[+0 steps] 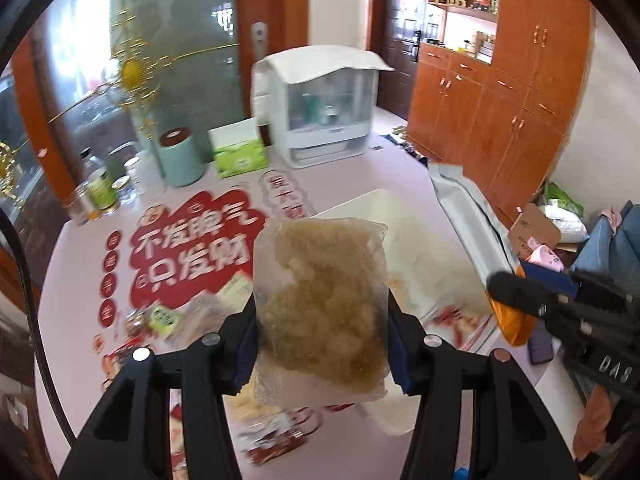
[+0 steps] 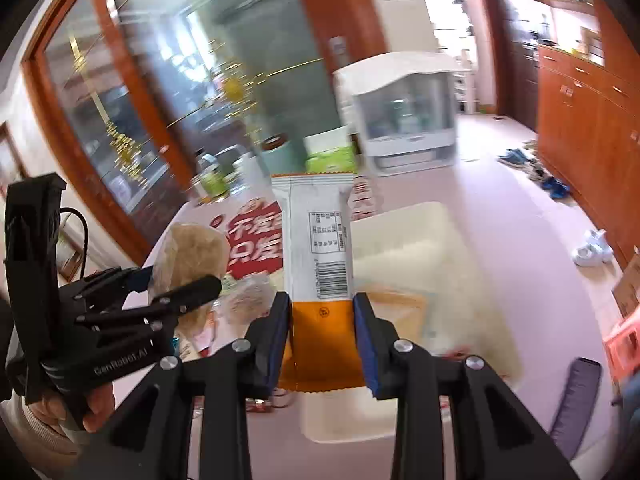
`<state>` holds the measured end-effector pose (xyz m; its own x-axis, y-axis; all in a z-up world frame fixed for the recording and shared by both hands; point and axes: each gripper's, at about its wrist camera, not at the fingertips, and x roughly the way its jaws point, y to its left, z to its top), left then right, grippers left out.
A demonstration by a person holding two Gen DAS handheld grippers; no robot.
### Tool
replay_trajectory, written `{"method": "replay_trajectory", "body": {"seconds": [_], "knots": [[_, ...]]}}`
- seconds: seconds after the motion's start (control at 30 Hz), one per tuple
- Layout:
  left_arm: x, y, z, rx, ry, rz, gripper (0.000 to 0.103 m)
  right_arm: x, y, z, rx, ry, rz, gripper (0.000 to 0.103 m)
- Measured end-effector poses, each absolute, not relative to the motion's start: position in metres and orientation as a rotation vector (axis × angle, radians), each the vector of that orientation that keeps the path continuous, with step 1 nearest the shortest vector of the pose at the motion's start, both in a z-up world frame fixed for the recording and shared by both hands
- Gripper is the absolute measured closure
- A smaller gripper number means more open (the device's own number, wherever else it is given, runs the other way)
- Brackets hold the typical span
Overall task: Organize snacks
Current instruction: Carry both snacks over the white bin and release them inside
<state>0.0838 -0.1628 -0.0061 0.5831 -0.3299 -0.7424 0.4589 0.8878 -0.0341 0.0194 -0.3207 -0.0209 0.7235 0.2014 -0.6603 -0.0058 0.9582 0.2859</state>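
Observation:
My left gripper [image 1: 322, 336] is shut on a clear packet of yellowish crispy snack [image 1: 324, 300] and holds it above the table. It also shows at the left of the right wrist view [image 2: 188, 256]. My right gripper [image 2: 322, 336] is shut on a long white and orange snack packet [image 2: 318, 264] with a barcode, held above a white tray [image 2: 460, 280]. That packet shows at the right of the left wrist view [image 1: 472, 216]. The white tray [image 1: 360, 208] lies behind the clear packet. Several small snack packets [image 1: 160, 320] lie on the table at the left.
A red-lettered mat [image 1: 192, 256] covers the table. At the back stand a teal canister [image 1: 180, 156], a green tissue box [image 1: 238, 152], a white cabinet box [image 1: 324, 108] and jars [image 1: 100, 188]. Wooden cupboards [image 1: 500, 100] line the right wall.

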Motion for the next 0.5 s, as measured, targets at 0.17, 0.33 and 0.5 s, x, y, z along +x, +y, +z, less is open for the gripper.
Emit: {"method": "replay_trajectory", "body": {"seconds": [0.17, 0.33, 0.5], "knots": [[0.096, -0.208, -0.001, 0.173, 0.836, -0.465, 0.051, 0.011, -0.360, -0.024, 0.296, 0.745, 0.061, 0.071], [0.114, -0.236, -0.006, 0.182, 0.855, -0.446, 0.051, 0.020, -0.390, -0.035, 0.333, 0.748, 0.031, 0.070], [0.129, -0.256, -0.016, 0.217, 0.873, -0.413, 0.051, 0.035, -0.400, -0.047, 0.352, 0.781, 0.025, 0.070]]}}
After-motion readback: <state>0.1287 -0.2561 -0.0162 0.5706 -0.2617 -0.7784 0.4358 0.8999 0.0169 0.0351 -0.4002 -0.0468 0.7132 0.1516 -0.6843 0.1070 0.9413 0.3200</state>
